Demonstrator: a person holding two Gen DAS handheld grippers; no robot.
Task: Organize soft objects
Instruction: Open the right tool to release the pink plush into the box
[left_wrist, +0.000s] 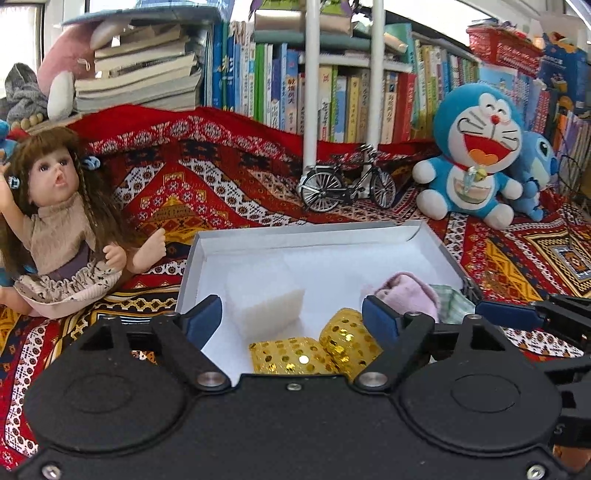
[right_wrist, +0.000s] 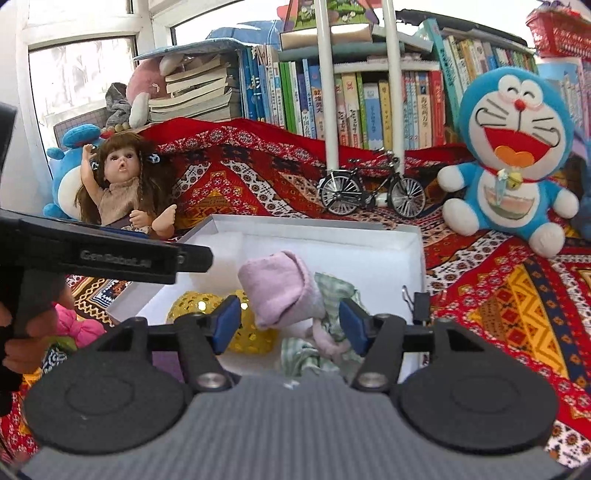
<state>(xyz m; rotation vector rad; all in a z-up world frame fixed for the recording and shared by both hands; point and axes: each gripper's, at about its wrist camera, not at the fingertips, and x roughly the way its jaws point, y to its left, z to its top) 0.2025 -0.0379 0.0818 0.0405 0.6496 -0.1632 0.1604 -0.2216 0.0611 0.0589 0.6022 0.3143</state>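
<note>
An open white box (left_wrist: 306, 230) lies on the red patterned cloth. Inside it are a white foam block (left_wrist: 266, 306), two gold sequinned rolls (left_wrist: 291, 356), a pink cloth (left_wrist: 406, 291) and a green checked cloth (left_wrist: 452, 304). My left gripper (left_wrist: 291, 317) hovers open over the box's near side, its pads clear of the foam and the gold rolls. My right gripper (right_wrist: 291, 323) is open too. The pink cloth (right_wrist: 280, 288) and green checked cloth (right_wrist: 332, 291) lie between its blue pads, which do not press on them. One gold roll (right_wrist: 195, 304) shows to the left.
A doll (left_wrist: 59, 221) sits left of the box, a blue cat plush (left_wrist: 476, 155) at the back right and a toy bicycle (left_wrist: 347, 184) behind the box. Bookshelves line the back. A binder clip (right_wrist: 419, 306) is on the box's right wall. A pink bundle (right_wrist: 74, 326) lies near a hand.
</note>
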